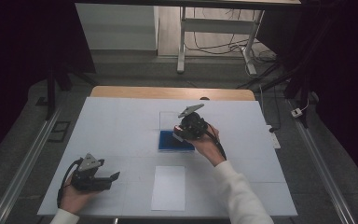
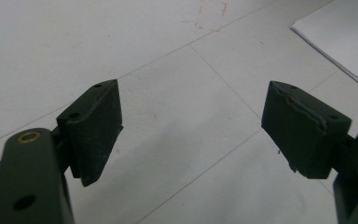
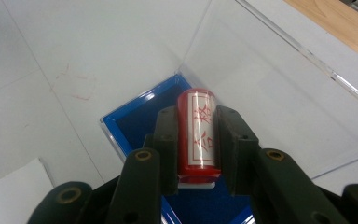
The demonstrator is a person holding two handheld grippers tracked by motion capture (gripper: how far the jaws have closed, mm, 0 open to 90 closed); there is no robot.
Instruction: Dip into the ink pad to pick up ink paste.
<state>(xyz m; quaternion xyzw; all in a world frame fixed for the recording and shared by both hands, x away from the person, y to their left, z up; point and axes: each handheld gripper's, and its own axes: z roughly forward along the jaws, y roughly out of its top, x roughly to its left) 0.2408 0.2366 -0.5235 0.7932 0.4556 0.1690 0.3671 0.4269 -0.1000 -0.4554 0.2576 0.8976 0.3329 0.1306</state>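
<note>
Red stamp [image 3: 198, 135] between hand-held gripper [image 3: 196, 140] jaws

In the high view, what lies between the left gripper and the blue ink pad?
Bare white table cover lies between the left gripper and the blue ink pad; the high view shows this.
</note>
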